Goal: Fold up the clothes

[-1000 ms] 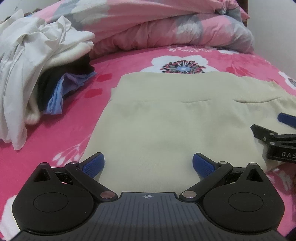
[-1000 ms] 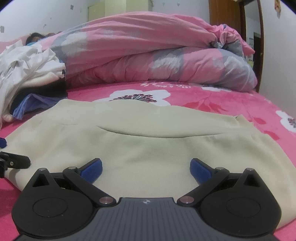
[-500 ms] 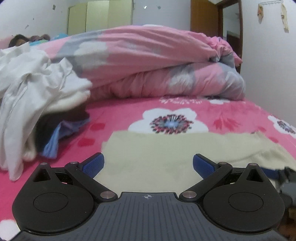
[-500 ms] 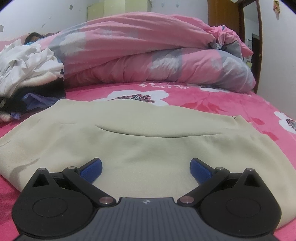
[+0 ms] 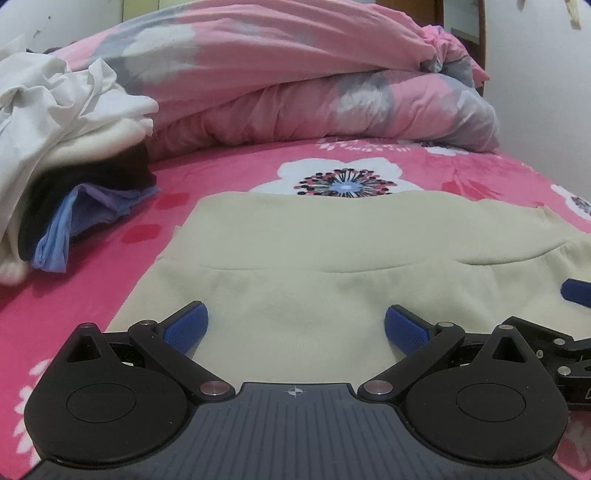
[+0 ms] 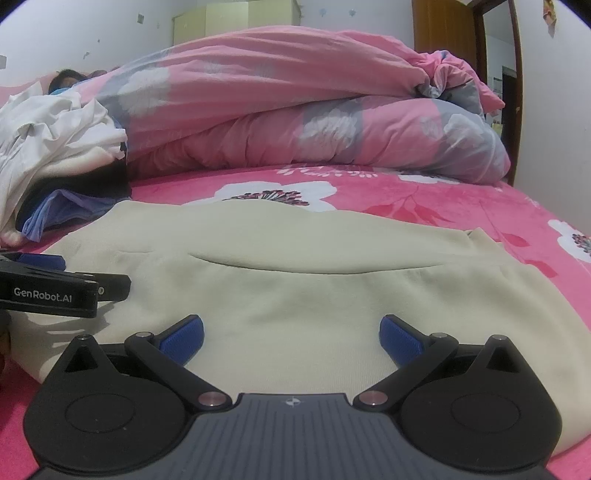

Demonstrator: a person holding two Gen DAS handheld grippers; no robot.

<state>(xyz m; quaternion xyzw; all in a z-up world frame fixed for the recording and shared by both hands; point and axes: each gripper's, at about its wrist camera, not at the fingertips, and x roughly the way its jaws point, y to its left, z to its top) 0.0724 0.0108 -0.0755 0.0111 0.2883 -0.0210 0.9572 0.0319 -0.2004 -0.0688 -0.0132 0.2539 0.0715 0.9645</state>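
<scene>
A folded cream garment (image 5: 295,258) lies flat on the pink floral bedsheet (image 5: 221,177), with a fold line running across its middle. My left gripper (image 5: 295,326) hovers open over its near left part, nothing between the blue pads. In the right wrist view the same cream garment (image 6: 314,266) fills the foreground, and my right gripper (image 6: 291,334) stands open over its near edge. The left gripper shows at the left edge of the right wrist view, its black finger (image 6: 59,286) lying over the garment's left side. The right gripper's blue pad (image 5: 576,291) shows at the right edge of the left wrist view.
A heap of unfolded clothes (image 5: 62,147), white, black and blue, sits to the left on the bed. A bunched pink and grey quilt (image 5: 314,85) lies across the back. Someone's head (image 6: 68,79) shows behind the quilt. A wooden door (image 6: 443,27) and a white wall stand on the right.
The left gripper tilted up half a second ago and has come back down over the garment's left part, entering the right wrist view. The right gripper has barely moved. Both stayed open.
</scene>
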